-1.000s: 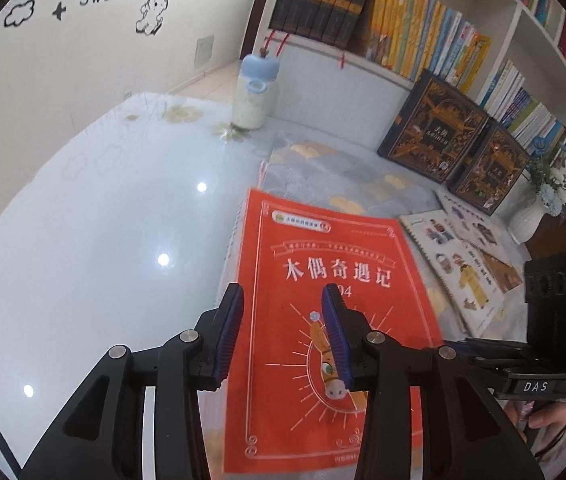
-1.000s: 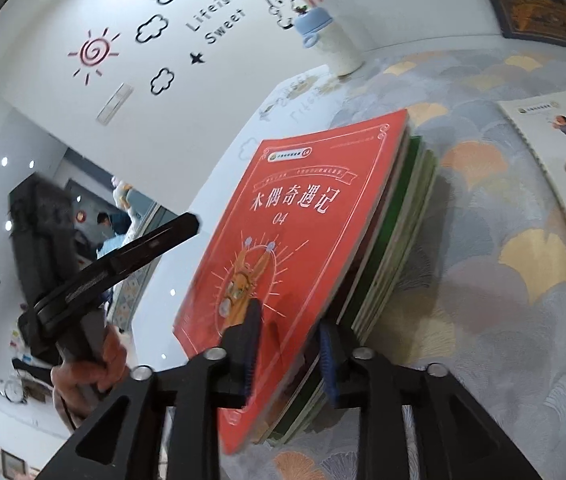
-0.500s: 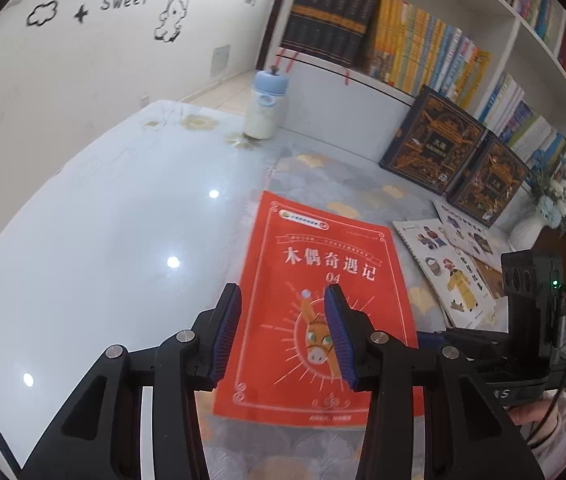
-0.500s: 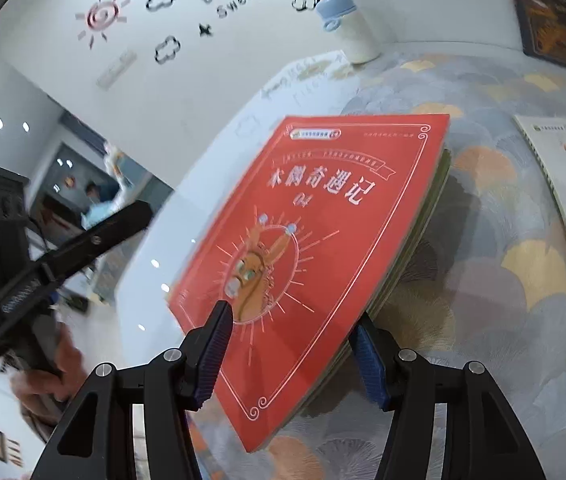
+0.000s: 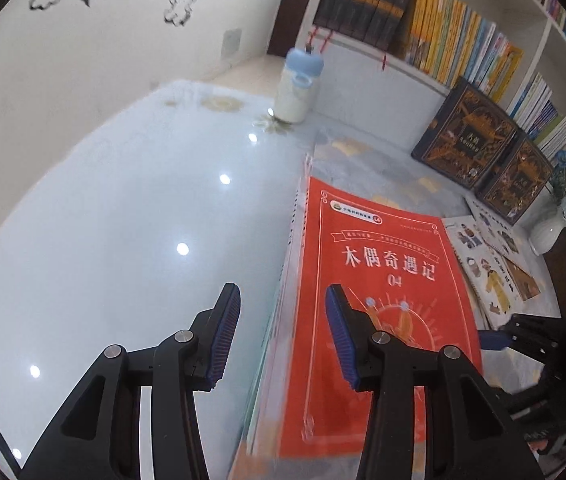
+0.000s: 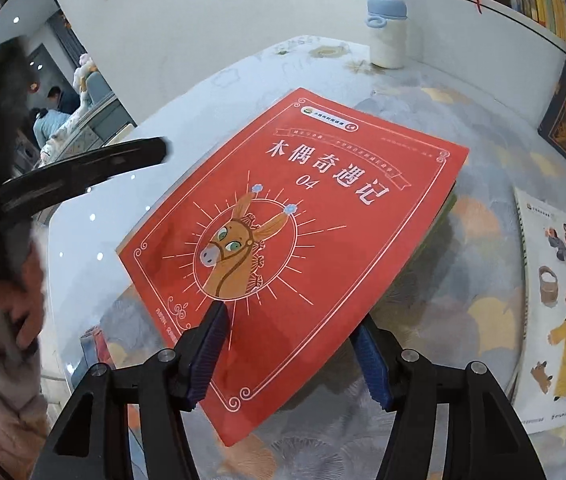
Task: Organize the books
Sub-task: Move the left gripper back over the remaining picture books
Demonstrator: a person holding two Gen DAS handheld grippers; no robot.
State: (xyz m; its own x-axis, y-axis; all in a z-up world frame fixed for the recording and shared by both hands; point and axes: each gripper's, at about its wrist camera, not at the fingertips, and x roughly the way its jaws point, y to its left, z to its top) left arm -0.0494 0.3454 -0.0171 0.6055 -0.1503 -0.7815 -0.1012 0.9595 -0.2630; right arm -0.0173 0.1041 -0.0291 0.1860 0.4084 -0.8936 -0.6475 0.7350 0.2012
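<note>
Risk: my opening right tongs [image 6: 289, 354] straddle the red book [image 6: 291, 216]; stack [image 5: 279, 320] may slide. Left tongs [image 5: 281, 336] open, empty.

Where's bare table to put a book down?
Free: glossy white tabletop left of the red stack, running back to the bottle. Also the mat strip between the stack and the picture books. Crowded: right side, with the dark boxed books and the vase.
</note>
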